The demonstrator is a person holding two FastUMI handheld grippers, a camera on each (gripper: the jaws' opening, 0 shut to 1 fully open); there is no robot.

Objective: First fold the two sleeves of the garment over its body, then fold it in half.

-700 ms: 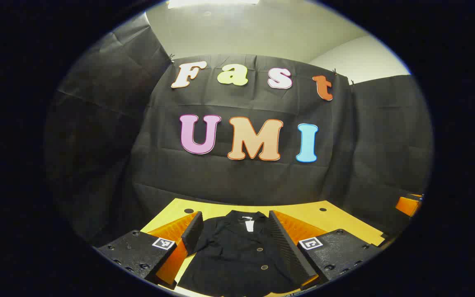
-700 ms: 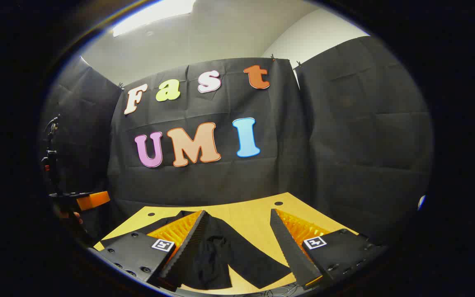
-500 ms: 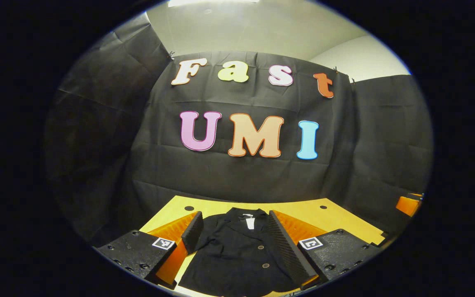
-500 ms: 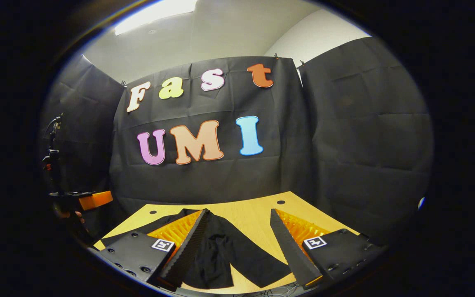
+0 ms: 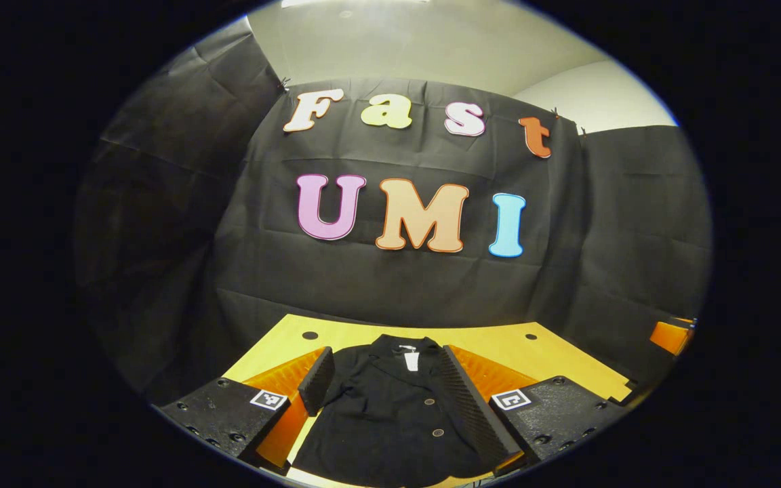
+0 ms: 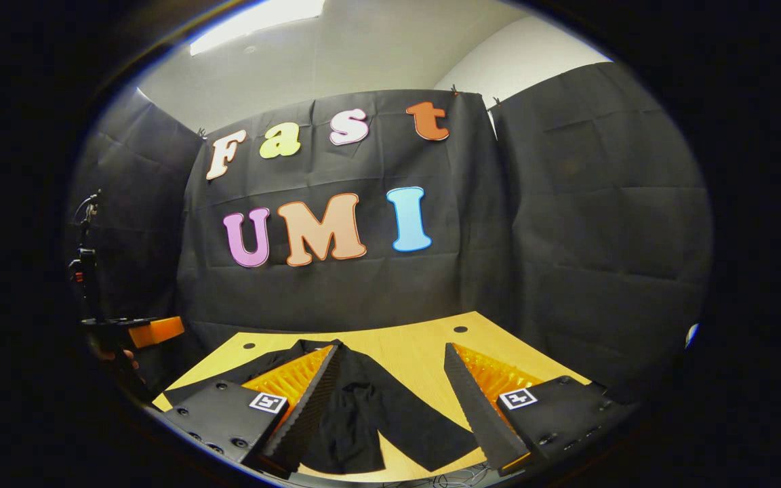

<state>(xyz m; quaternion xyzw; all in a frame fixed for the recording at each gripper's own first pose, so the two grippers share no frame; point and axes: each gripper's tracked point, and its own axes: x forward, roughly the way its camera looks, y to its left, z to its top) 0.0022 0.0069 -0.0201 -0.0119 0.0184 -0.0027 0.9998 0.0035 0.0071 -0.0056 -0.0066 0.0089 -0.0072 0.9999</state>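
Note:
A black buttoned jacket (image 5: 390, 417) lies flat on the yellow table (image 5: 499, 346), its collar with a white tag at the far end. My left gripper (image 5: 386, 352) hovers above it, open, its two fingers framing the jacket's body with nothing held. In the right gripper view one sleeve (image 6: 407, 423) lies spread out across the table (image 6: 411, 342). My right gripper (image 6: 391, 346) is open above that sleeve, apart from the cloth. At that view's left edge a hand (image 6: 116, 356) holds the left gripper's orange body (image 6: 153, 330).
Black cloth walls close the booth behind and beside the table. Small dark holes (image 5: 309, 335) mark the table's far corners. An orange part (image 5: 668, 337) shows at the right edge of the left gripper view. Bare tabletop lies to the right of the sleeve.
Both views have tipped slightly downward, so the table and jacket sit a little higher in each. The jacket has not moved and both grippers stay open.

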